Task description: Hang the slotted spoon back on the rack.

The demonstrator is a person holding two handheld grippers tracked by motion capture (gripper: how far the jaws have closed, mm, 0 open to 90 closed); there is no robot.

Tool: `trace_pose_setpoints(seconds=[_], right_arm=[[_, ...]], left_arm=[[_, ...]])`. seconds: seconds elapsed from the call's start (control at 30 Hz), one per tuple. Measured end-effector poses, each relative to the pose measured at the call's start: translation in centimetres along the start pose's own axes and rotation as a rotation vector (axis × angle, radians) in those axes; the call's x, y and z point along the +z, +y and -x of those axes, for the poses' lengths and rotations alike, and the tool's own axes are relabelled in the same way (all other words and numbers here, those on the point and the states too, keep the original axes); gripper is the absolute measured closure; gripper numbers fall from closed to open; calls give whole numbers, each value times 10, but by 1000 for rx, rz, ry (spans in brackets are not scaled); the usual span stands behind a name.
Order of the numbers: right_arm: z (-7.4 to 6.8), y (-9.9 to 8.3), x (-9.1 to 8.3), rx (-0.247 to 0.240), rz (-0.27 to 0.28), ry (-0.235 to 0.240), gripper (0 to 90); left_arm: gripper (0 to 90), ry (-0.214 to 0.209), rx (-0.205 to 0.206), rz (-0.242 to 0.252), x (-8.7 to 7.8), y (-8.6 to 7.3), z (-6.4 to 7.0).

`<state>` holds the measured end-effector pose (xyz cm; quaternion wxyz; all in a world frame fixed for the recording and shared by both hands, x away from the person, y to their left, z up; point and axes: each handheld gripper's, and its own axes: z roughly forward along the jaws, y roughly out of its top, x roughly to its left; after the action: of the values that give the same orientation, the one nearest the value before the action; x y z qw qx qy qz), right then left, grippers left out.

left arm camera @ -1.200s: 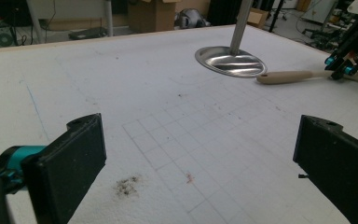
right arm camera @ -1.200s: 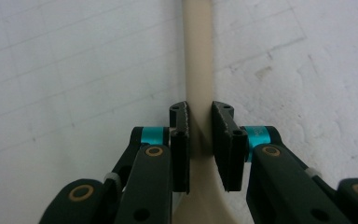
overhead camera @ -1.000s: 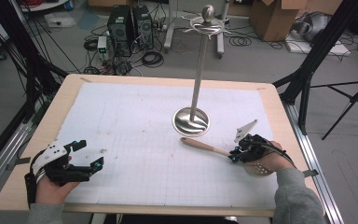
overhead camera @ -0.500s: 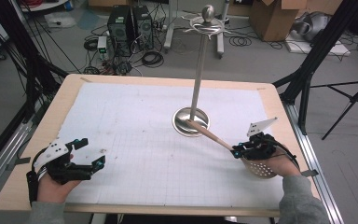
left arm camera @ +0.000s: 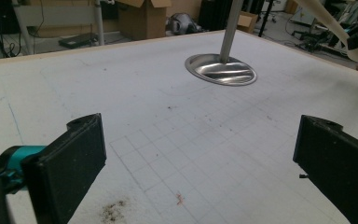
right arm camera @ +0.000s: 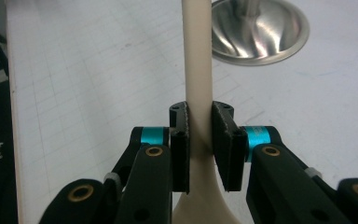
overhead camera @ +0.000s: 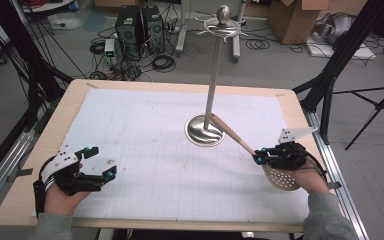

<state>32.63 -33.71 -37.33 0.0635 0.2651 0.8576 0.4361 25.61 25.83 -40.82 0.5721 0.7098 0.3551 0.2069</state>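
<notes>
Skimmer spoon is the thing here. Left gripper sits way off to the left of the metal stand, jaws wide with nothing in them. Right of the stand's base, the right gripper is clamped tight on the spoon's handle, perforated bowl back by the hand, handle tip pointing at the base.

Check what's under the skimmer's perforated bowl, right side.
Beige perforated skimmer spoon sits in the right gripper, fingers shut on its handle. Beneath the bowl: white gridded mat and the holding hand; bowl-to-mat contact cannot be told.

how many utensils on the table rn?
1: a slotted spoon at the table's right side, handle clamped in the right claw, tip toward the stand's base. Left claw is open, holding nothing.
</notes>
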Motion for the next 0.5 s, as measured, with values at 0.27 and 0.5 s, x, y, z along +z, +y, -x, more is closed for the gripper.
trace_pose_setpoints(seconds=[0.27,0.5], right_arm=[[6,-1,-16,36,84,-23,781],[5,7,-31,22,147,-55,781]], left_arm=[[28,3,-2,0,0,-1,-1],[28,0,2,2,0,0,1]])
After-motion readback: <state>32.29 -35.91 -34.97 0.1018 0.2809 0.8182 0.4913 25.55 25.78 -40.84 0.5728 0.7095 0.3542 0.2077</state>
